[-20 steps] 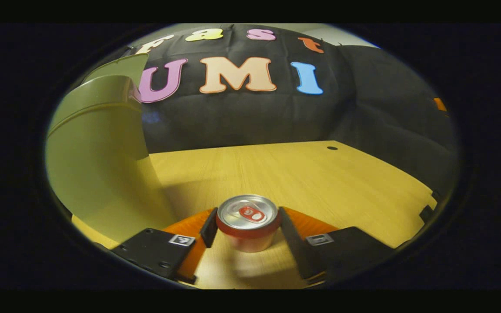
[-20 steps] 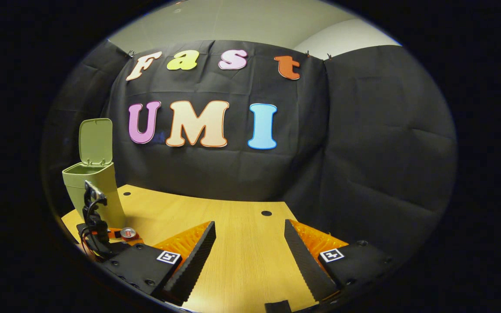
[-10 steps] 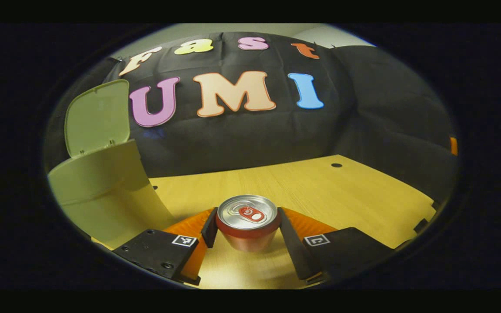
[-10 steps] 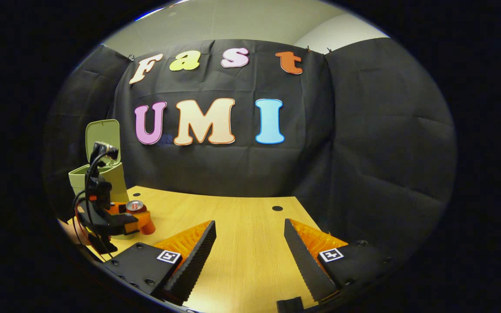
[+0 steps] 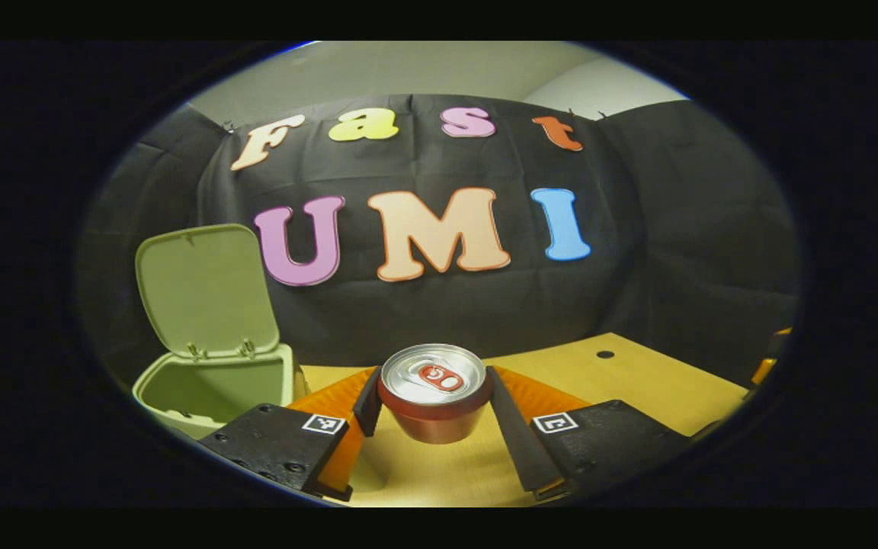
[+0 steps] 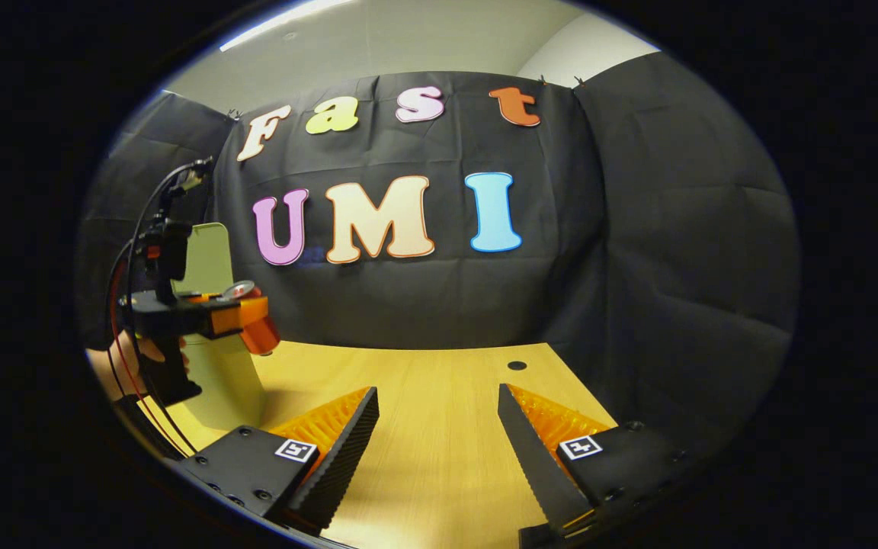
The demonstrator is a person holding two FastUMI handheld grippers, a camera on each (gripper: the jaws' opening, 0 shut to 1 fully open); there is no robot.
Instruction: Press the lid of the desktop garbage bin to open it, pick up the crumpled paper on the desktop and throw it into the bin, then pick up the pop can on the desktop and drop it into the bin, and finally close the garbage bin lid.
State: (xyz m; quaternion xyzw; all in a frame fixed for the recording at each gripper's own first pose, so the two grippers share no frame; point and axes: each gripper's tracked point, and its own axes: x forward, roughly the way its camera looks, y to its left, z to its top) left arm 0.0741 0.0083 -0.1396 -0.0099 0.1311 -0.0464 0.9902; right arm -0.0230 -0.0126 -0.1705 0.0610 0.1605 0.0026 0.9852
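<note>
A red pop can (image 5: 433, 393) with a silver top hangs above the wooden table (image 5: 629, 381), my left gripper (image 5: 431, 412) shut on its sides. The olive garbage bin (image 5: 214, 389) stands lower left of it, its lid (image 5: 206, 290) tilted up and the inside in shadow. In the right gripper view the left gripper (image 6: 256, 320) holds the can (image 6: 245, 291) in the air at about the height of the bin's top, in front of the bin (image 6: 225, 374), with a hand (image 6: 138, 354) on its handle. My right gripper (image 6: 439, 442) is open over the table with nothing between its fingers.
The booth's black cloth wall closes off the back and right side. A small dark hole (image 6: 517, 365) marks the tabletop (image 6: 439, 396) toward the far right. Bare wood stretches between the bin and the table's right edge.
The left gripper has lifted the can from the tabletop up to the level of the bin's rim. The right gripper has stayed open, its view shifting slightly.
</note>
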